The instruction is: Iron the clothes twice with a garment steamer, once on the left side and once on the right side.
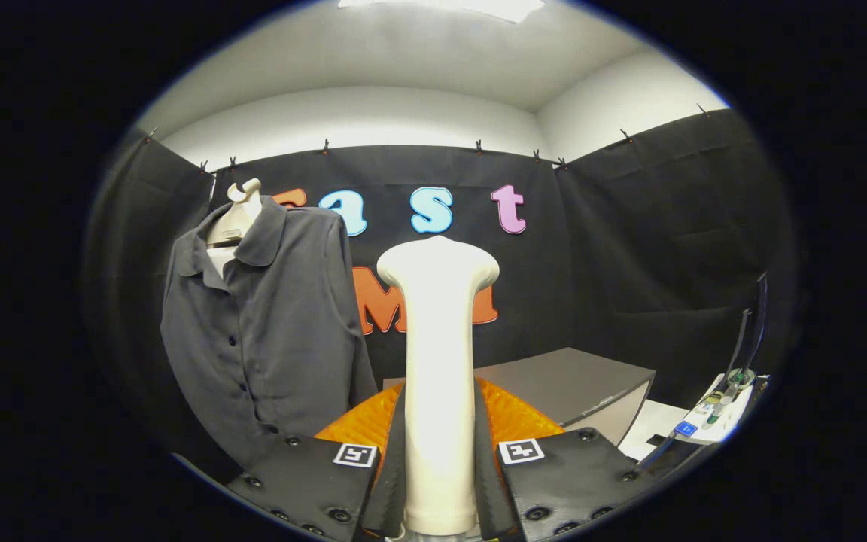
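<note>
One garment steamer (439, 361) and one dark grey shirt (268, 331) are here. The gripper (439, 467) is closed on the steamer's white handle, both fingers (305, 482) pressing its sides, holding it upright. The shirt hangs on a hanger (236, 214), beyond the fingers to the left, apart from the steamer's head.

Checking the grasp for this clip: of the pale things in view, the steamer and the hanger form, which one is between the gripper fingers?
The cream garment steamer: the gripper is shut on its handle. The hanger form holds the grey shirt further off.
</note>
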The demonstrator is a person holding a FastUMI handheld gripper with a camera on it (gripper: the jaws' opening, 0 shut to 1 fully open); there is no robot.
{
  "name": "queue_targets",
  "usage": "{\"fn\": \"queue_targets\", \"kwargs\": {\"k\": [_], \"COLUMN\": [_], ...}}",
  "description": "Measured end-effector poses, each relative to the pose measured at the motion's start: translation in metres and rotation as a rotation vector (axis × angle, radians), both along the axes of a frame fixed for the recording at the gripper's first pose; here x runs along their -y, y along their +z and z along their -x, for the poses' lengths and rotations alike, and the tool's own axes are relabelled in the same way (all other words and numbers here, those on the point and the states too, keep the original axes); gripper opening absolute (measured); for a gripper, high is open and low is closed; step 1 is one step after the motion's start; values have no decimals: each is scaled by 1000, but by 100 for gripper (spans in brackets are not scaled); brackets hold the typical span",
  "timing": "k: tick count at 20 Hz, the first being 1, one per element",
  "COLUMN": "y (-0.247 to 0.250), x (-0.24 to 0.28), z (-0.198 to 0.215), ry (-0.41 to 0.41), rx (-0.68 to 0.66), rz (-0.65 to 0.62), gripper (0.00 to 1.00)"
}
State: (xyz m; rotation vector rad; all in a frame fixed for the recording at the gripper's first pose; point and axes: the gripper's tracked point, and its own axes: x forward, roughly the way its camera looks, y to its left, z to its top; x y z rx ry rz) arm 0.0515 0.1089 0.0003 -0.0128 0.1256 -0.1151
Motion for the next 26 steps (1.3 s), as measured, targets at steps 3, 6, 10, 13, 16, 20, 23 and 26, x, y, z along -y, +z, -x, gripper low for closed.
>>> {"fn": "queue_targets", "kwargs": {"k": [3,6,10,13,16,20,23,26], "y": [10,12,7,5,-5,-18,-23,-27], "x": [-28,-57,-102,-137,-164,-186,-198,-204], "z": [12,21,14,5,-10,-32,-47,-61], "ry": [12,27,58,74,87,98,106,101], "rx": [19,37,28,49,53,37,34,27], "rz": [-12,7,18,16,28,40,49,51], "gripper": [45,45,45,45,45,45,45,45]}}
